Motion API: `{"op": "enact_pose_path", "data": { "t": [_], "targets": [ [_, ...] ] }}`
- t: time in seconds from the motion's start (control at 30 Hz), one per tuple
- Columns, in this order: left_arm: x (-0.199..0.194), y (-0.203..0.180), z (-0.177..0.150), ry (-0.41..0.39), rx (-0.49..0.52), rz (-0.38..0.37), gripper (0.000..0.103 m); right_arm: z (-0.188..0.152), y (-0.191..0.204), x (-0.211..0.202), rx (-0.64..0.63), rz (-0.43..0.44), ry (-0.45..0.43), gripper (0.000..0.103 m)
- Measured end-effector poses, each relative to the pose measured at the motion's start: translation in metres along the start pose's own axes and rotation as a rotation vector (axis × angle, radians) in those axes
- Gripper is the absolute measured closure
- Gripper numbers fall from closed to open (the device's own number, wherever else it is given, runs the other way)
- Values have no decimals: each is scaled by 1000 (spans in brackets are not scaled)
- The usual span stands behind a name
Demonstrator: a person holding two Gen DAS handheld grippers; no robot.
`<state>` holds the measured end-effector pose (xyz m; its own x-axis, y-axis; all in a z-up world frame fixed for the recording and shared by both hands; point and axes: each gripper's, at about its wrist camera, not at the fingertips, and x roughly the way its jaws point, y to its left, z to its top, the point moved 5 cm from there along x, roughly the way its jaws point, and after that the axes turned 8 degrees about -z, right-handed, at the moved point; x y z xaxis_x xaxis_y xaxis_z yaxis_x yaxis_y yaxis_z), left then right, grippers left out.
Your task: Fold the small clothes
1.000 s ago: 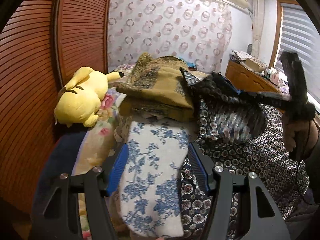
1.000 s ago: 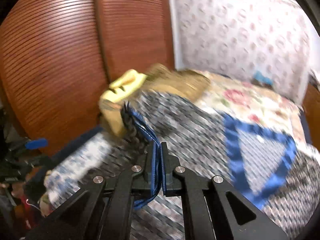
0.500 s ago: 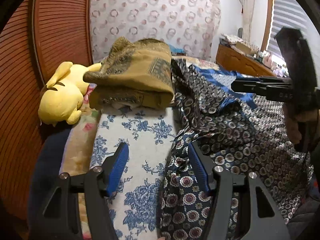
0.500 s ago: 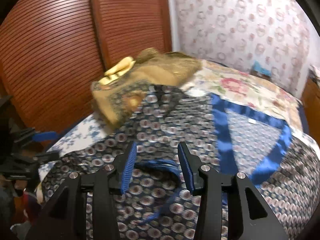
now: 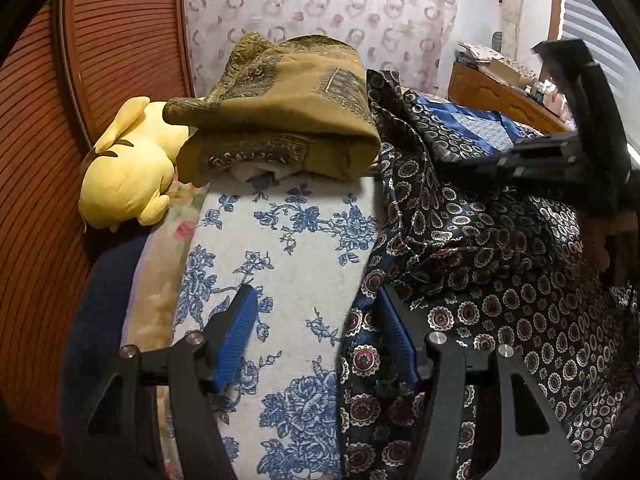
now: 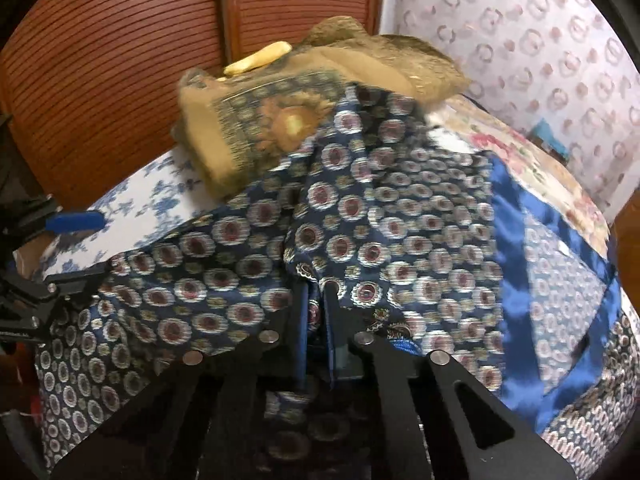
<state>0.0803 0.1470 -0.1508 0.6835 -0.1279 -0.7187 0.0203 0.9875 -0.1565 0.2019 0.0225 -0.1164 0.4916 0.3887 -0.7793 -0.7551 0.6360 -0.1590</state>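
Since half a second ago the right gripper [image 6: 316, 300] has snapped together, pinching a fold of the navy patterned garment [image 6: 400, 216]. Left gripper [image 5: 316, 320] hangs spread, empty, straddling that garment's edge over the white floral cloth [image 5: 288, 248]. Beyond, the folded olive cloth [image 5: 288, 120] and yellow plush toy [image 5: 124, 176] crowd the bed's far side.

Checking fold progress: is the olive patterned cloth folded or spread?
Folded. The olive cloth sits as a compact layered bundle with rounded fold edges, resting at the far end of the blue floral fabric.

Navy medallion-print garment [image 5: 500, 280] (blue trim), white blue-floral cloth [image 5: 288, 264], yellow plush [image 5: 124, 172].
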Motion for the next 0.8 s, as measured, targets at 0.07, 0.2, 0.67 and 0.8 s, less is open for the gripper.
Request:
{"op": "enact_pose_path", "data": {
  "t": [0.07, 0.2, 0.67, 0.8],
  "targets": [
    [1, 1, 0, -4, 1, 6, 42, 2, -19, -6, 44, -57, -31, 101],
    [0, 1, 0, -10, -4, 10, 42, -2, -81, -21, 220, -168, -45, 101],
    [-36, -29, 24, -135, 33, -93, 42, -38, -108, -76, 275, -159, -93, 59],
    [-50, -44, 39, -183, 51, -142, 42, -65, -98, -92, 277, -149, -96, 56]
  ]
}}
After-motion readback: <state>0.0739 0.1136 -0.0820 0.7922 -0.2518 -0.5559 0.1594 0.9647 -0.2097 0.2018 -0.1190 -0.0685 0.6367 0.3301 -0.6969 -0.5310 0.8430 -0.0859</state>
